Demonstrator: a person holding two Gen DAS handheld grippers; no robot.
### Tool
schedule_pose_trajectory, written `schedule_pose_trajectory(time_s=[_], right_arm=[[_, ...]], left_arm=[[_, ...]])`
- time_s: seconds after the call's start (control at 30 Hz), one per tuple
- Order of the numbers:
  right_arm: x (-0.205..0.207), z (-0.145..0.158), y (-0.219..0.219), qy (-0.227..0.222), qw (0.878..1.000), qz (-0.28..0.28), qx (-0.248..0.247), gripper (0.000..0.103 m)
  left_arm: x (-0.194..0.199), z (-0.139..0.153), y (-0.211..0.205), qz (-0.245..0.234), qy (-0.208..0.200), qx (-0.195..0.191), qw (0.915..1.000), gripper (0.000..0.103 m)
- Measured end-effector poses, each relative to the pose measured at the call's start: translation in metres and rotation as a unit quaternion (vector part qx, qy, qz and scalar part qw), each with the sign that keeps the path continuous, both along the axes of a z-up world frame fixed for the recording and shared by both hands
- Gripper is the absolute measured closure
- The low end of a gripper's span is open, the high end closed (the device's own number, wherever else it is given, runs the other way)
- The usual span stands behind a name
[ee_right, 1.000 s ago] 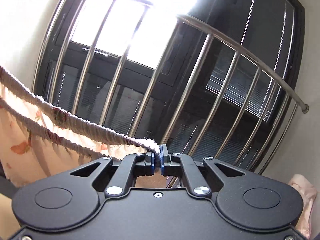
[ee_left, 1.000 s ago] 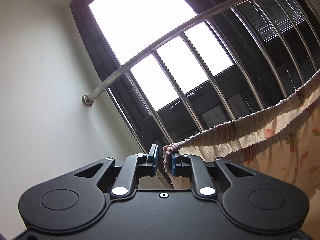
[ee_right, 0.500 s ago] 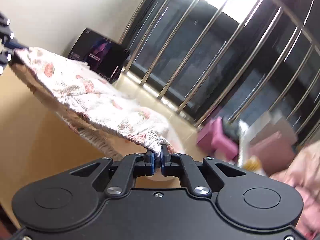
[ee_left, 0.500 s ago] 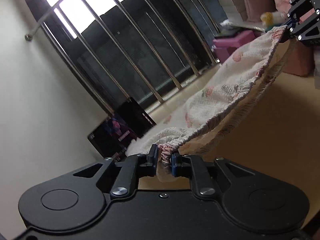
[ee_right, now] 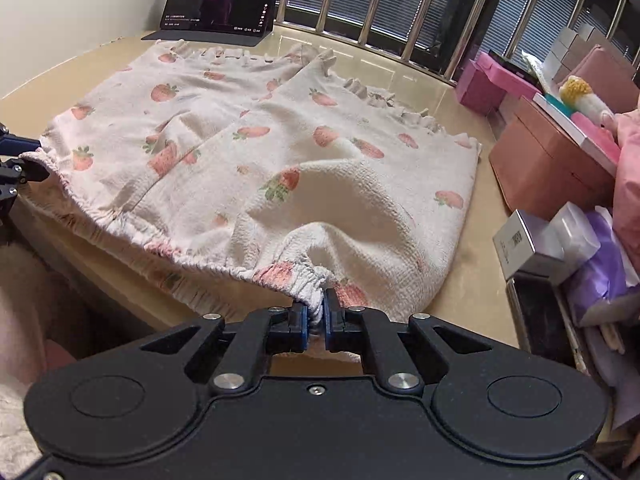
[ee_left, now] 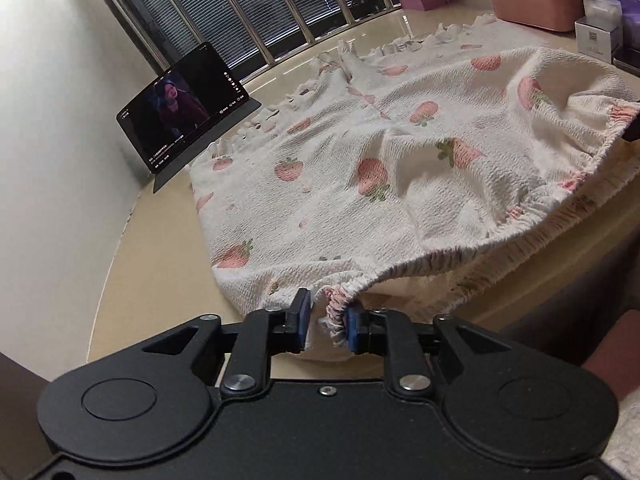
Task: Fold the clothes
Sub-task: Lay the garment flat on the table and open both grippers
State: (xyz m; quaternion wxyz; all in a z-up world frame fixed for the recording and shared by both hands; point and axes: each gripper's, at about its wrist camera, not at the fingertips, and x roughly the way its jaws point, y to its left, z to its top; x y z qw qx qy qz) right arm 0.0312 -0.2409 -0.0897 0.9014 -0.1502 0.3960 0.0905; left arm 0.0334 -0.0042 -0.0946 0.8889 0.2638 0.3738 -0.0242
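Observation:
A white pair of shorts [ee_left: 360,184] printed with strawberries lies spread on the beige table [ee_left: 152,248], frilled leg hems toward the window. It also shows in the right wrist view [ee_right: 280,160]. My left gripper [ee_left: 328,322] holds the left end of the elastic waistband, its jaws parted a little around the bunched cloth. My right gripper [ee_right: 316,322] is shut on the right end of the waistband. The waistband sags between them at the table's near edge. The left gripper also shows at the left edge of the right wrist view [ee_right: 12,160].
A tablet [ee_left: 184,108] playing video stands propped at the far left, also seen in the right wrist view [ee_right: 220,0]. Pink and brown boxes [ee_right: 552,160], small cartons and purple wrapping [ee_right: 600,260] crowd the right side. Window bars [ee_right: 460,20] run behind.
Both grippers have swung down from facing the window, laying the shorts flat on the table. The left jaws have parted slightly on the waistband.

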Motion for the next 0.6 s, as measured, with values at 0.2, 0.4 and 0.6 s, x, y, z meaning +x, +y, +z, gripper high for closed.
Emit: schedule_pose_trajectory(time_s=[0.2,0.4,0.6], right_arm=[[-0.016,0.005,-0.007,0.026,0.999,0.011,0.046,0.058],[-0.026,0.023,-0.021,0.036,0.989,0.008,0.144,0.031],[-0.036,0.036,-0.014,0.006,0.981,0.016,0.196,0.024]], left_arm=[[-0.031,0.0,0.009,0.012,0.004,-0.022,0.9997,0.011],[-0.053,0.012,0.036,0.06,0.013,-0.123,0.9905,0.009],[-0.069,0.035,0.069,0.121,-0.032,-0.222,0.967,0.006]])
